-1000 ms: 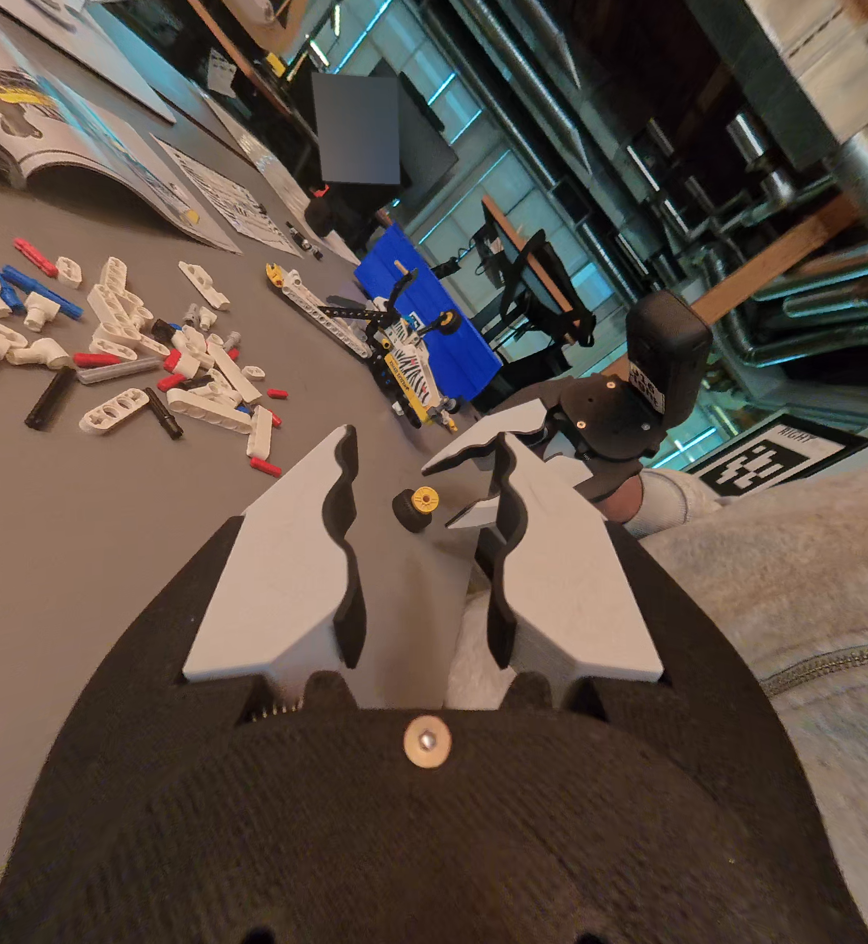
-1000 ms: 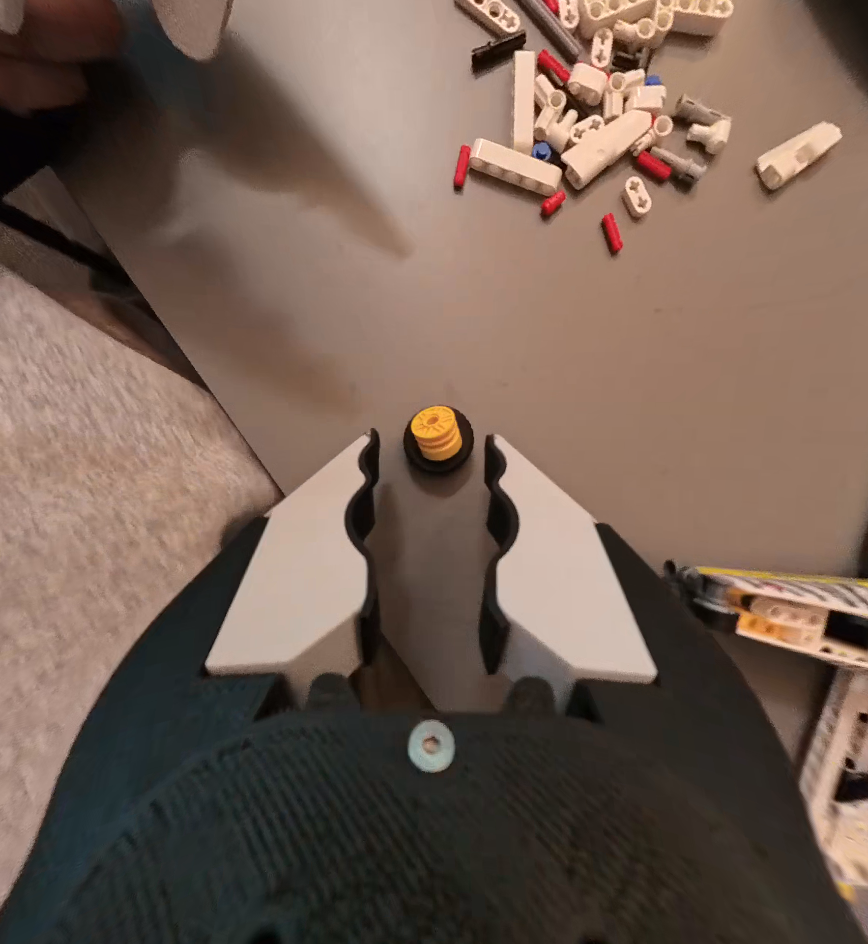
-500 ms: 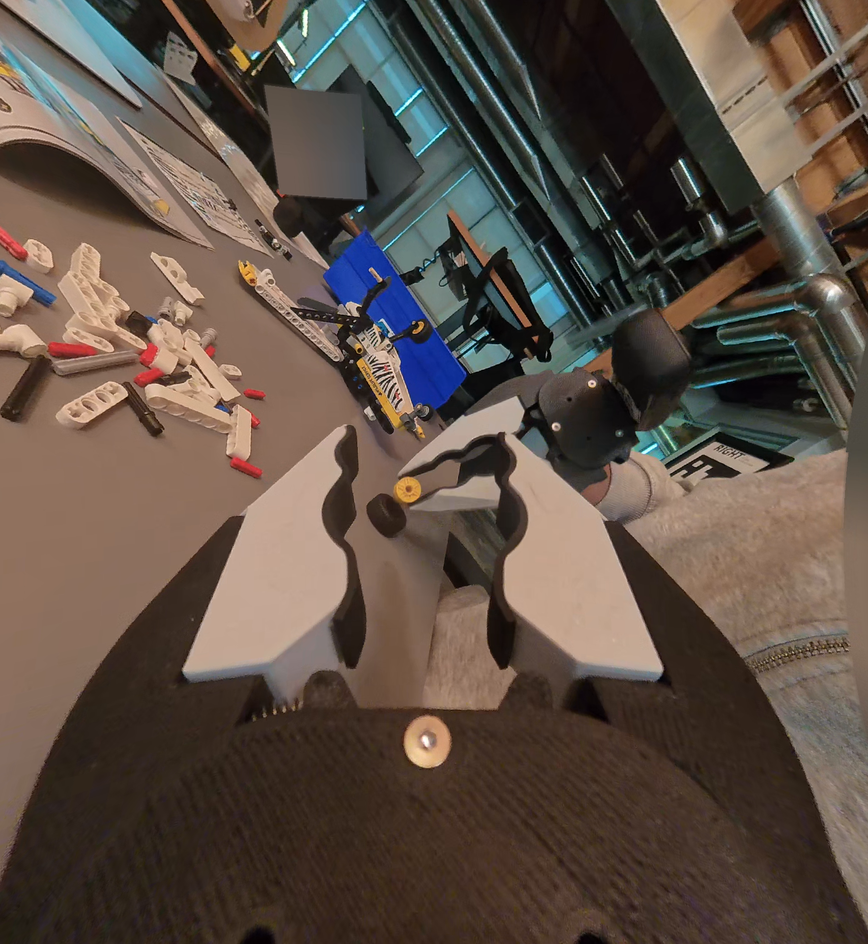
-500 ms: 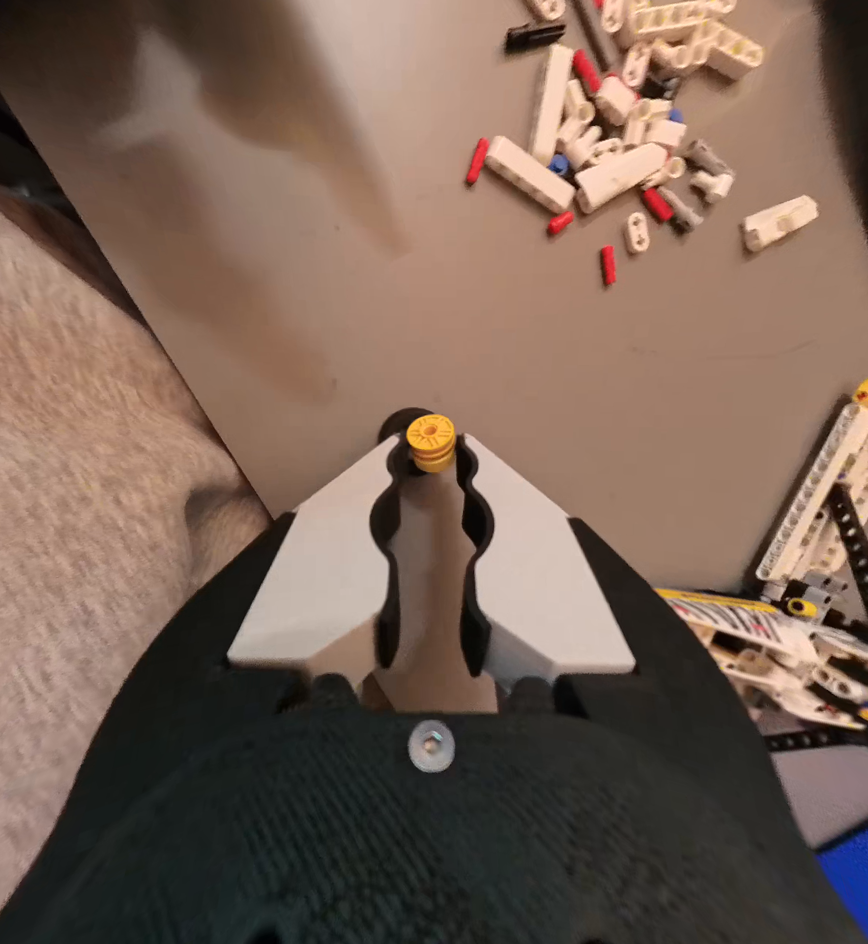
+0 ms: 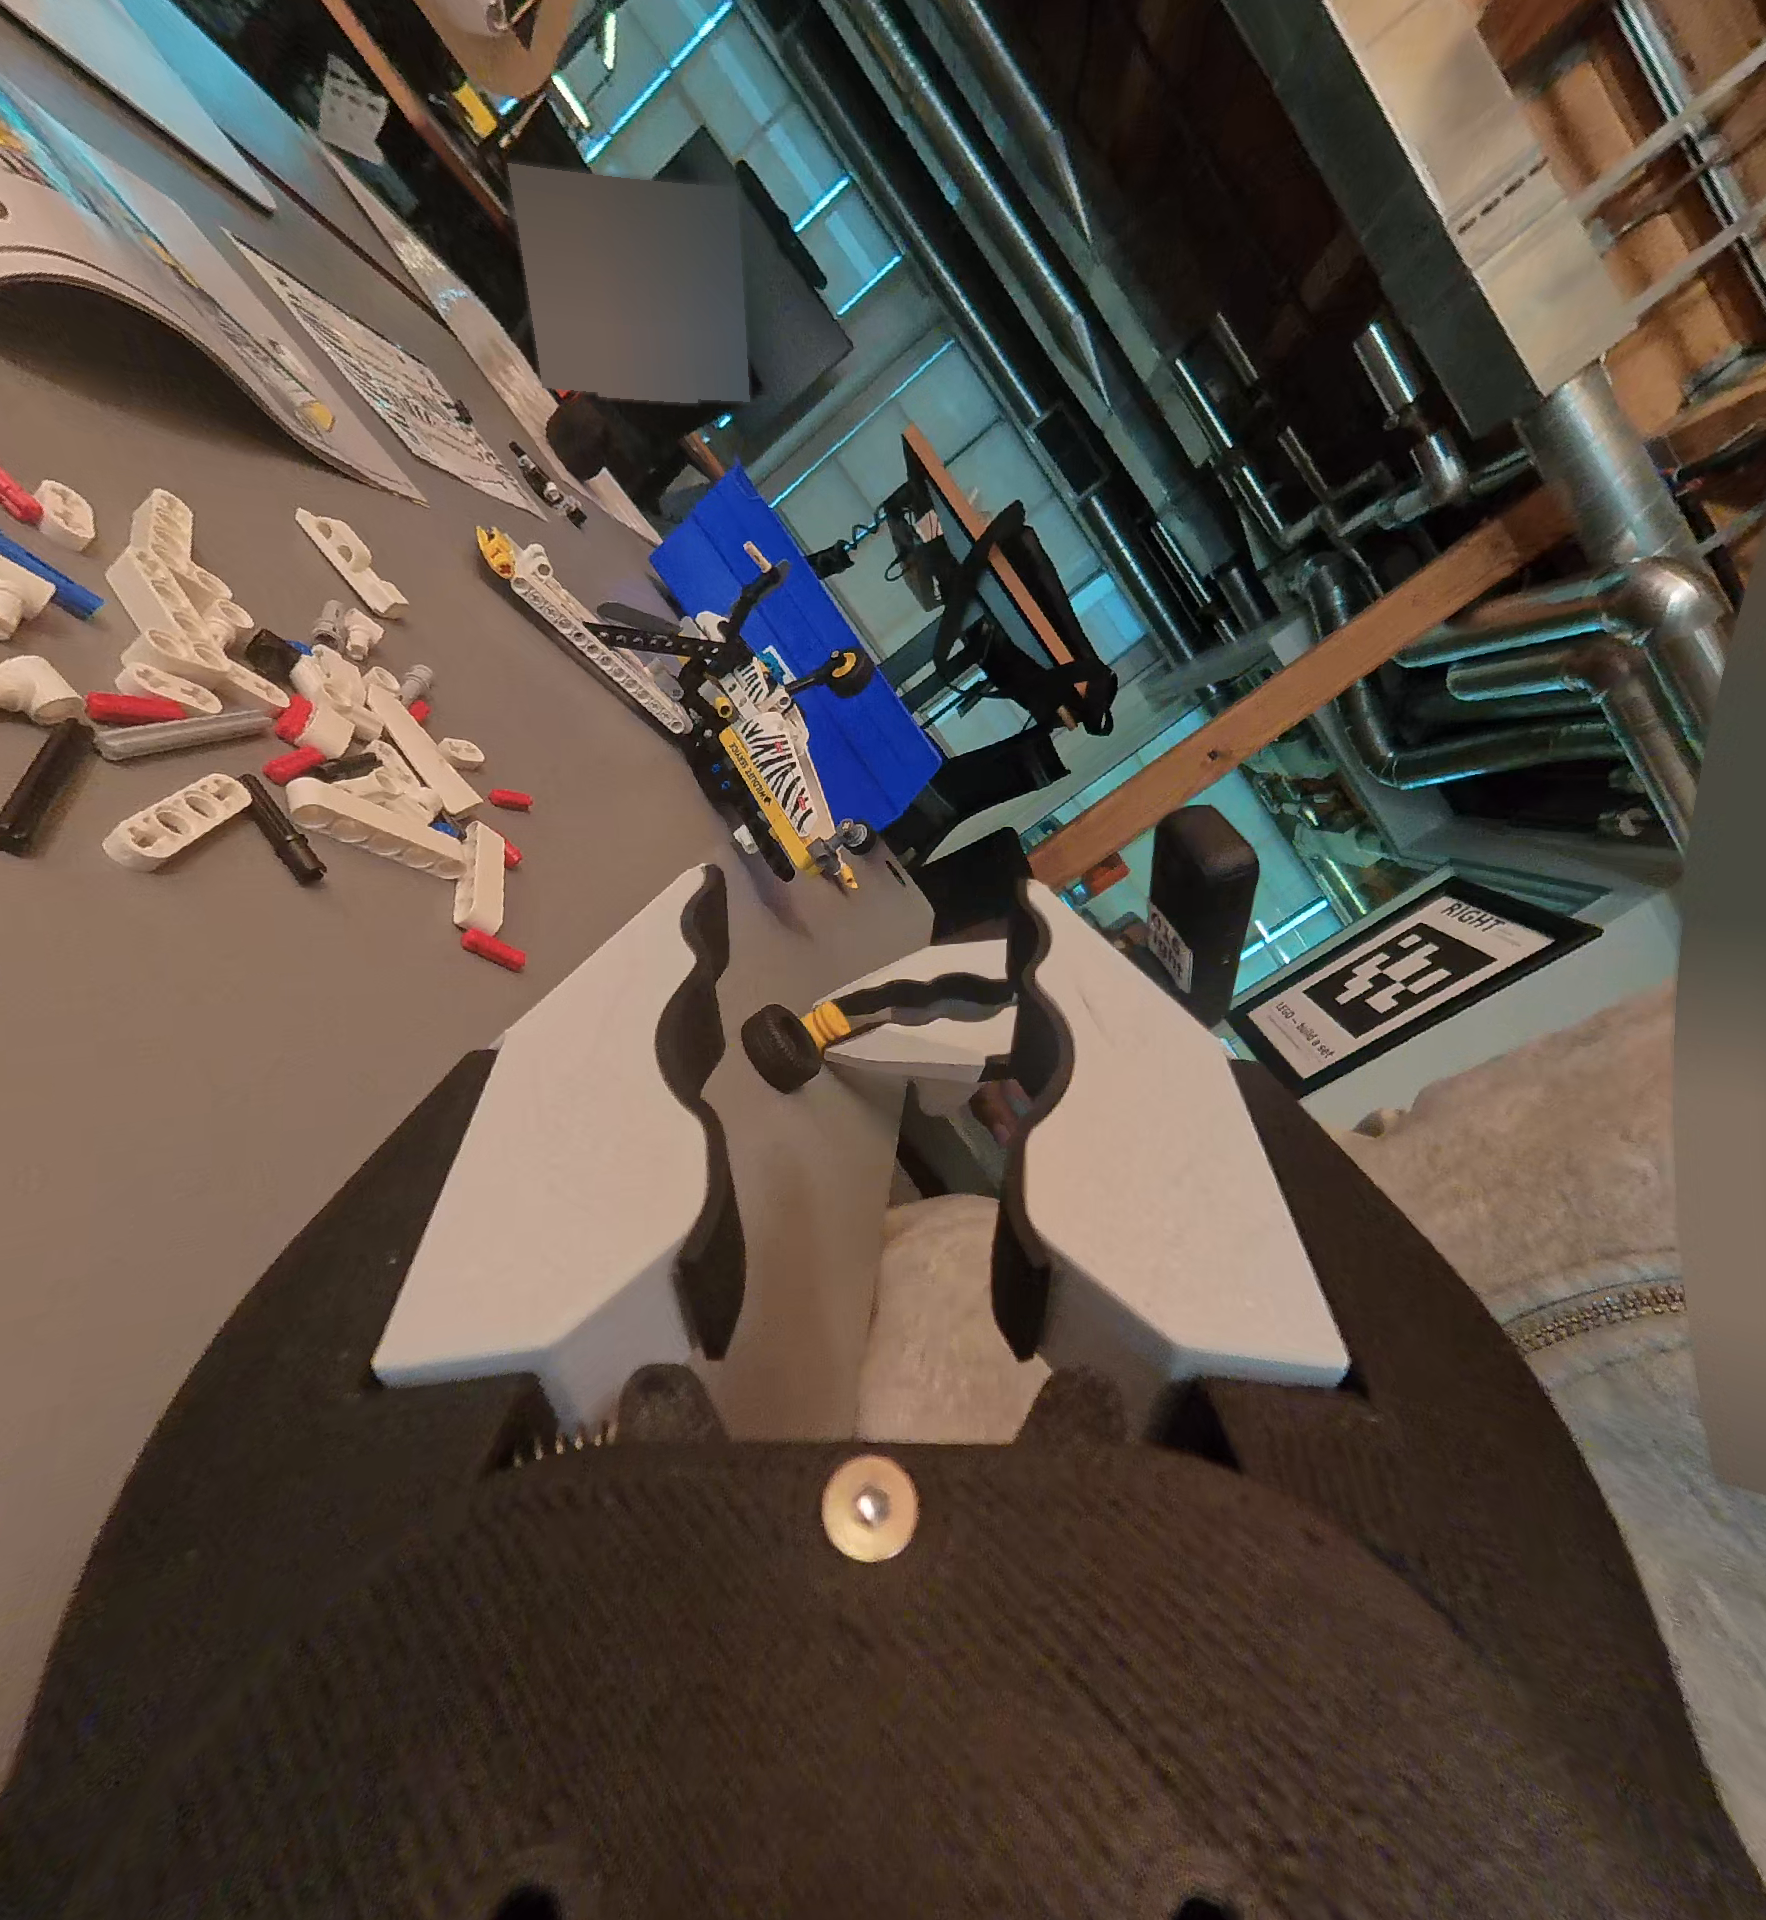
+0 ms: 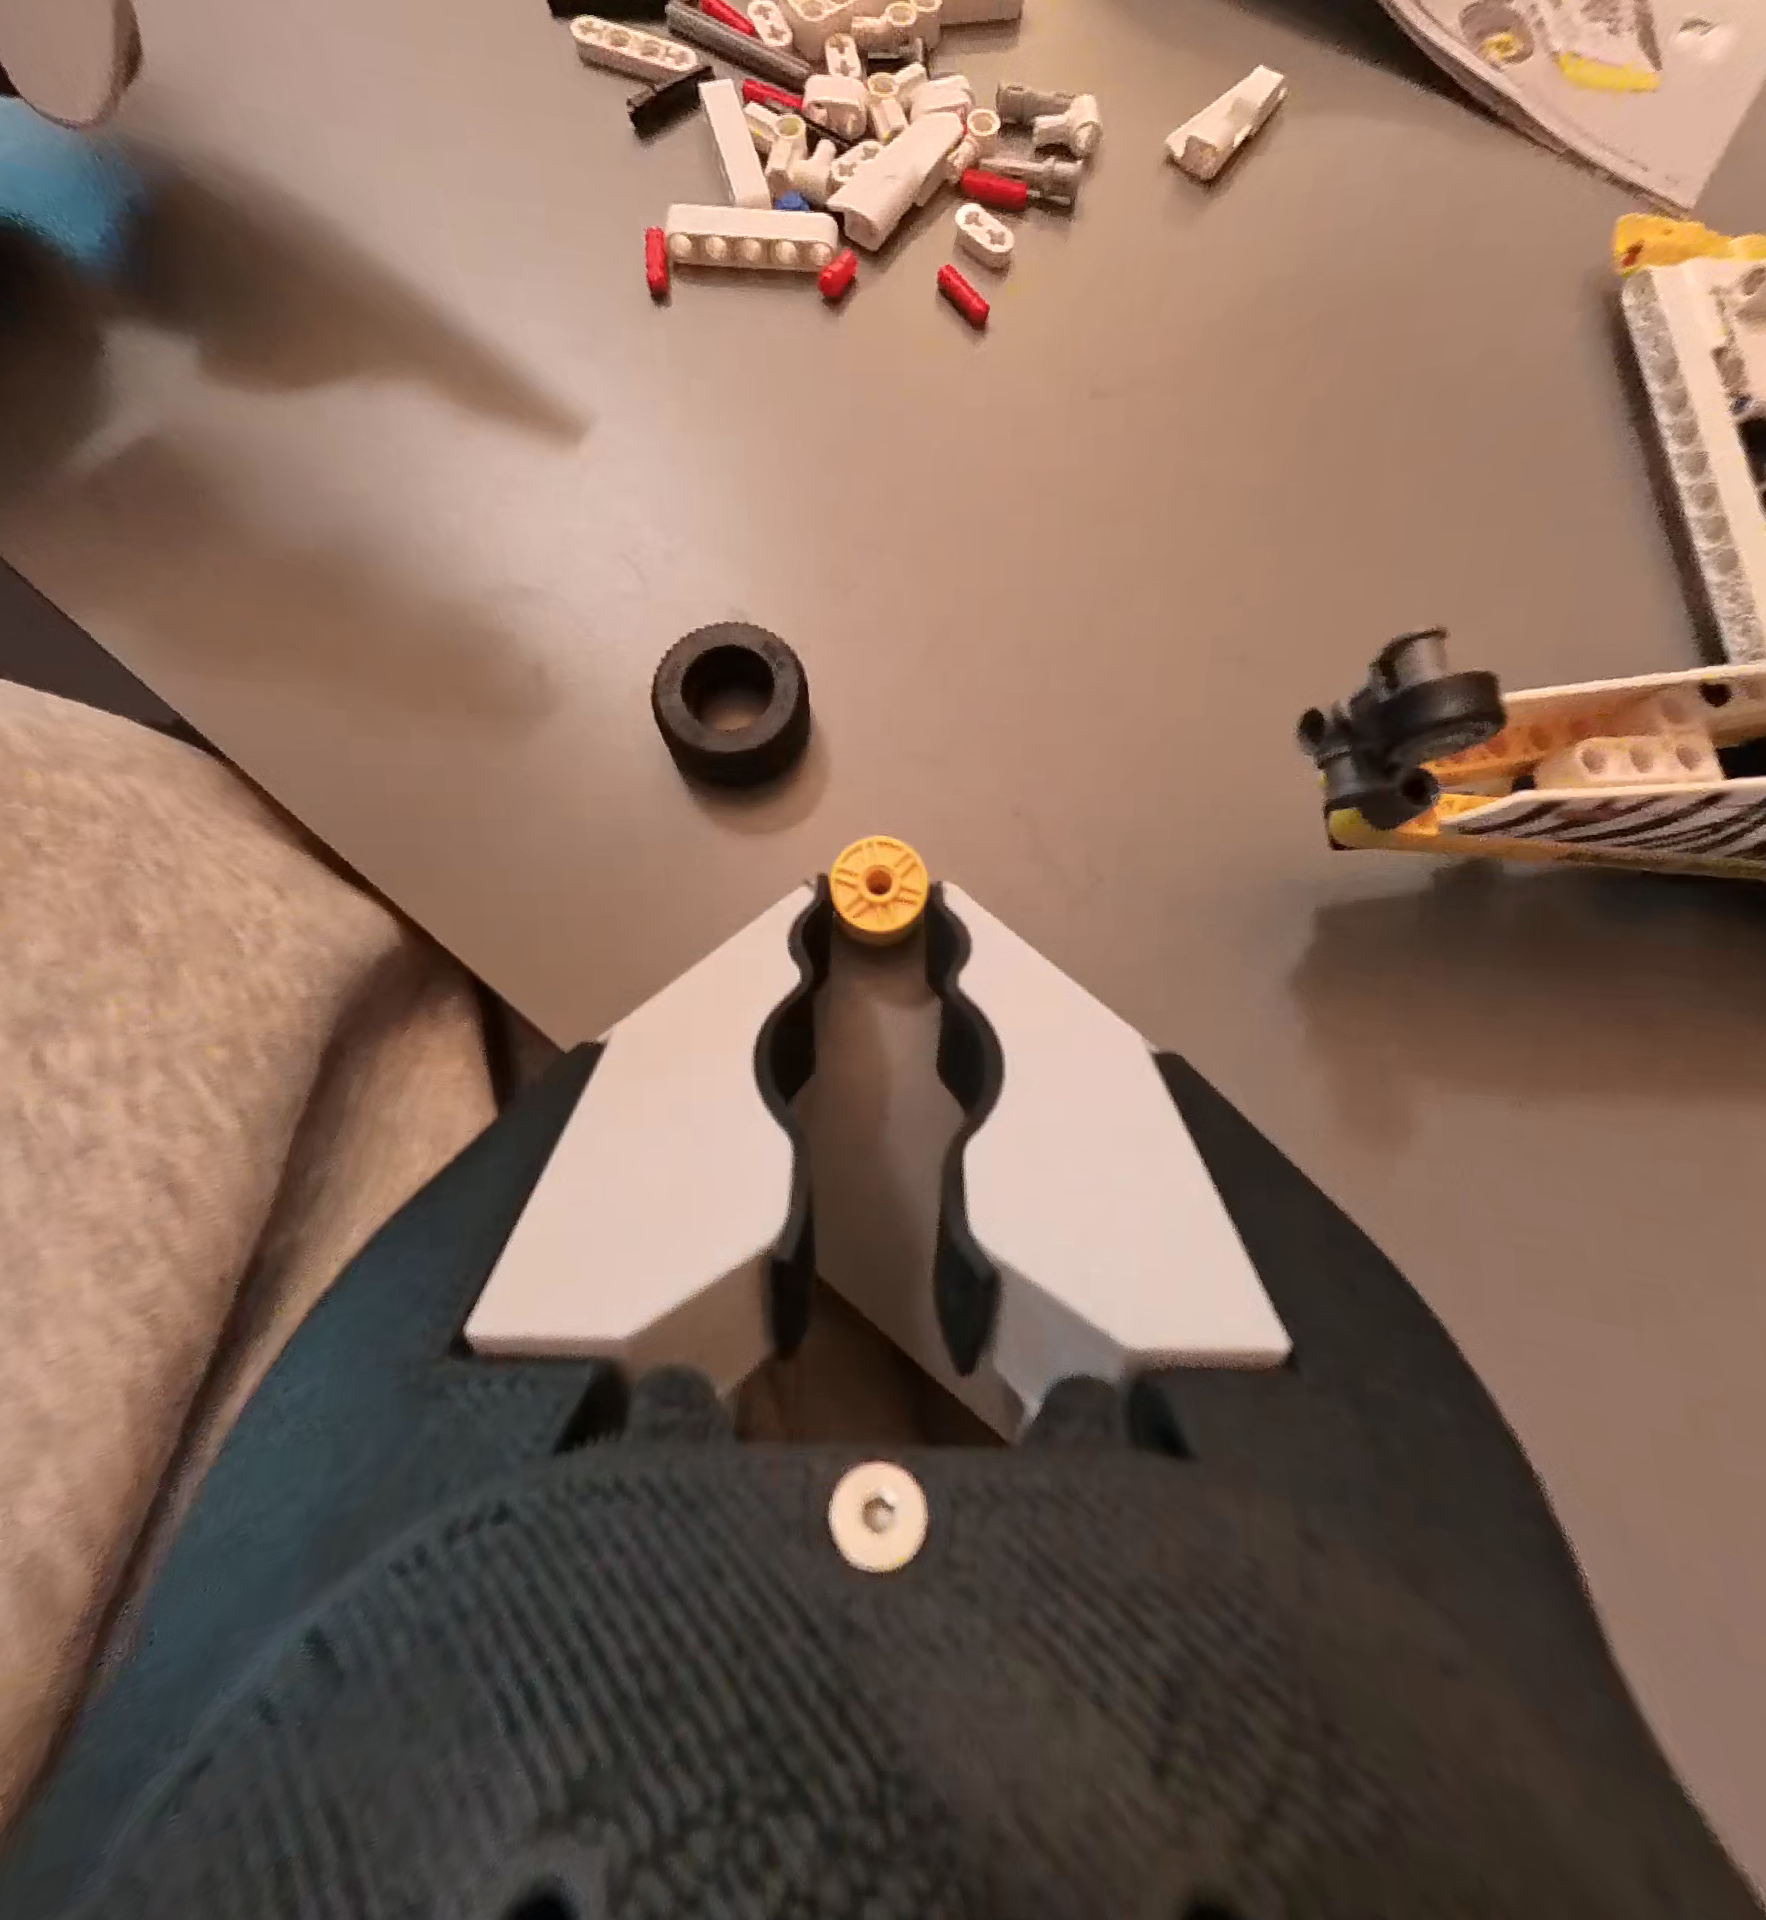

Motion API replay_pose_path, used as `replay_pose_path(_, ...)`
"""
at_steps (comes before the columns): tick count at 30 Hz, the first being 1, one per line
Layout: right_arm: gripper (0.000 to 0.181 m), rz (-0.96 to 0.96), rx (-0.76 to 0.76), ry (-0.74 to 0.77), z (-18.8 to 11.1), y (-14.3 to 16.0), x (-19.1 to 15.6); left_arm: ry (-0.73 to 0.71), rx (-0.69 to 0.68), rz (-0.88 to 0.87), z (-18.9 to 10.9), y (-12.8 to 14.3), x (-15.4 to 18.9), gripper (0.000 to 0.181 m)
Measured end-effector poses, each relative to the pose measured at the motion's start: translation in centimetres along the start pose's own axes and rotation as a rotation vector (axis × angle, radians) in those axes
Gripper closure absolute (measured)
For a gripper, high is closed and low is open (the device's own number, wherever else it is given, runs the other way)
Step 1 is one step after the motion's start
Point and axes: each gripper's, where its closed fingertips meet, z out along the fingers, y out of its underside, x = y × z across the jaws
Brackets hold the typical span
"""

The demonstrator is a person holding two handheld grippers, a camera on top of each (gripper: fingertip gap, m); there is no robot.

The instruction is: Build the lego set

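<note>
My right gripper (image 6: 876,902) pinches the yellow wheel hub (image 6: 877,890) at its fingertips, the grip contact itself hidden. The black tyre (image 6: 731,710) lies apart on the grey table (image 6: 1118,540). My left gripper (image 5: 863,966) is spread wide, empty. Only its view shows the hub (image 5: 825,1023) near the tyre (image 5: 777,1044); the far model (image 5: 754,748) shows whole.

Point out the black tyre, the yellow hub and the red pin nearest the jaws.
black tyre (image 6: 731,709): right wrist view, on its top ring.
yellow hub (image 6: 877,885): right wrist view, on its round face.
red pin (image 5: 492,949): left wrist view, mid-shaft.
</note>
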Motion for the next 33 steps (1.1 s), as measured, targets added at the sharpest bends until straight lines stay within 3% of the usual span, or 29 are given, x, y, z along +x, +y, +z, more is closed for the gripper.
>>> replay_pose_path(5,0.141,-0.047,-0.035,-0.01,-0.6,0.2,-0.2,-0.024,-0.018,0.023,0.2,0.3,-0.1,0.128)
replay_pose_path(9,0.122,-0.002,-0.071,-0.145,-1.8,-0.3,-1.4,-0.032,-0.021,0.032,0.3,0.4,-0.2,0.128)
replay_pose_path(12,0.135,0.084,-0.148,-0.203,-2.2,0.1,-1.7,-0.043,-0.027,0.044,0.3,0.5,-0.3,0.129)
replay_pose_path(16,0.148,-0.077,-0.268,-0.114,-2.5,-0.2,0.4,-0.057,-0.041,0.062,0.5,0.8,-0.3,0.129)
replay_pose_path(22,0.146,-0.185,-0.444,-0.163,-1.5,-0.5,0.2,-0.062,-0.041,0.069,0.5,0.8,-0.3,0.129)
replay_pose_path(30,0.153,-0.222,-0.531,-0.175,-0.3,0.1,-0.1,-0.049,-0.044,0.06,0.5,0.8,-0.2,0.129)
replay_pose_path(33,0.164,-0.229,-0.527,-0.178,-0.3,-0.1,-0.2,-0.046,-0.05,0.061,0.5,0.9,-0.2,0.128)
